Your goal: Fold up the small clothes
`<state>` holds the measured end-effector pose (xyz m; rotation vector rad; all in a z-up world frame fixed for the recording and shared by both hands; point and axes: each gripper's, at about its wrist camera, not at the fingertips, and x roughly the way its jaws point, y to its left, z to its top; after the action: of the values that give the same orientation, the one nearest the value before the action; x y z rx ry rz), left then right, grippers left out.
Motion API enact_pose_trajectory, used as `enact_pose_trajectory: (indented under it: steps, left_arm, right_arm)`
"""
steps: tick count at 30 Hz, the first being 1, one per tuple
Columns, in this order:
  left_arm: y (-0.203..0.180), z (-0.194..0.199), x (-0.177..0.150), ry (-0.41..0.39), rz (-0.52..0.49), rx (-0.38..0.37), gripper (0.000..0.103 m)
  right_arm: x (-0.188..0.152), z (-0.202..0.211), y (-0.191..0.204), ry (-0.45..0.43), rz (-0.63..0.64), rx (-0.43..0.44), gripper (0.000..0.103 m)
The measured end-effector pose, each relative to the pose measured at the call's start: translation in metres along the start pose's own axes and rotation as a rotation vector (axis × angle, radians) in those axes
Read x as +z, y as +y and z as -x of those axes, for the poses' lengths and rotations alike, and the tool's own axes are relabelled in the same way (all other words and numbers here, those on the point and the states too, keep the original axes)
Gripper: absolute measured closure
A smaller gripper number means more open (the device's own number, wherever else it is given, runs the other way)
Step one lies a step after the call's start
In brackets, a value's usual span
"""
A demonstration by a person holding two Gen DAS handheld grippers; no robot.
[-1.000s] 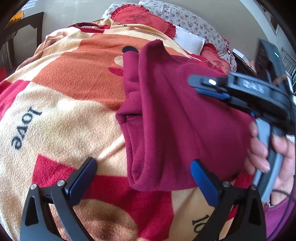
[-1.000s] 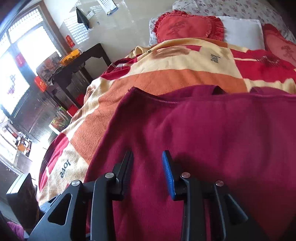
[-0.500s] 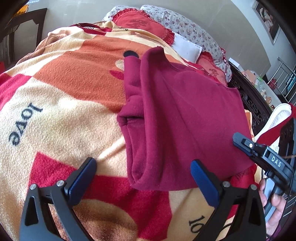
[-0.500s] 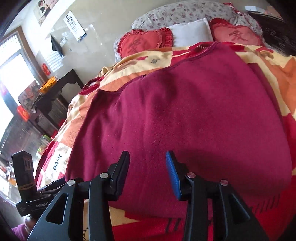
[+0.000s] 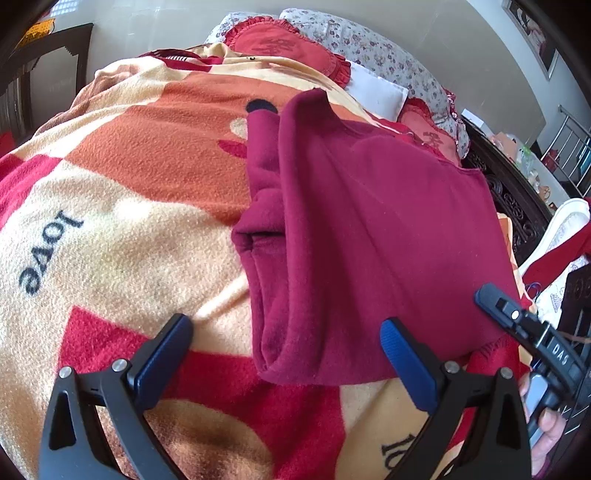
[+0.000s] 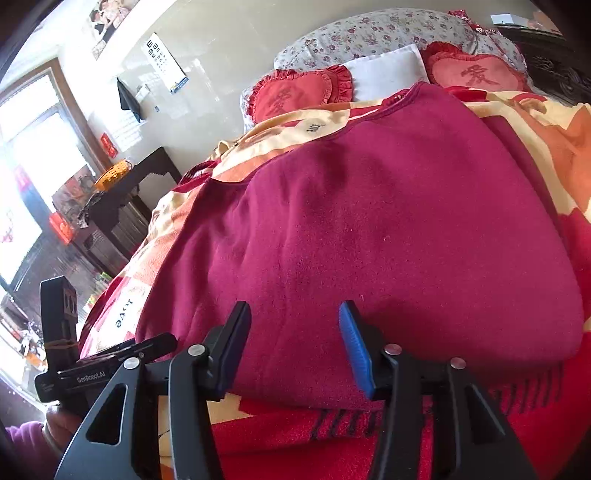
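- Pointing down over the bed, the left gripper spreads its two blue-padded fingers wide, nothing between the pads; the pads stand above the blanket, clear of it.
- Right gripper: angled down toward the bed, jaws partly apart and opening, pads empty. In the left wrist view its tip shows at 4 o'clock, with part of the person's hand wrapped on its handle.
- Left gripper as seen from the right wrist: black body at 8 o'clock; a purple sleeve shows below it.
- Maroon garment: lies folded on the blanket. From the left wrist it fills the frame's middle toward 2 o'clock; its near hem sits between the left pads and a little beyond them. A thick layered fold edge runs along its left side, with a tucked opening at mid-height.
- Same garment from the right wrist: spread flat, directly ahead at 12 o'clock; its near edge lies just past the right pads, apart from them.
- Blanket: orange, cream and red fleece printed "love", covering the bed.
- Heart-shaped red cushions, a white pillow and a floral pillow at 12 o'clock, at the head of the bed.
- Containers: none discernible.
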<state>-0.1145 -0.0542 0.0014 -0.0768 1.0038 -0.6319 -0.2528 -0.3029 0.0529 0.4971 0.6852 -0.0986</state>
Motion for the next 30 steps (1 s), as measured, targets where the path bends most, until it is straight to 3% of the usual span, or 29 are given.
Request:
enact_pose_trajectory:
  steps: [13,18,24,30]
  left_arm:
    - [0.013,0.006,-0.001,-0.021,0.053,-0.067,0.000]
    - [0.018,0.009,-0.002,-0.031,0.075,-0.096,0.000]
    - [0.021,0.010,-0.001,-0.036,0.094,-0.113,0.000]
    - [0.020,0.010,-0.001,-0.037,0.096,-0.116,0.000]
  right_arm:
    - [-0.006,-0.010,-0.003,0.012,-0.016,0.029,0.067]
    - [-0.003,-0.012,0.006,0.048,0.018,-0.017,0.067]
    - [0.040,-0.007,0.047,0.119,0.150,-0.003,0.066]
    - [0.082,-0.055,0.091,0.293,0.168,0.065,0.066]
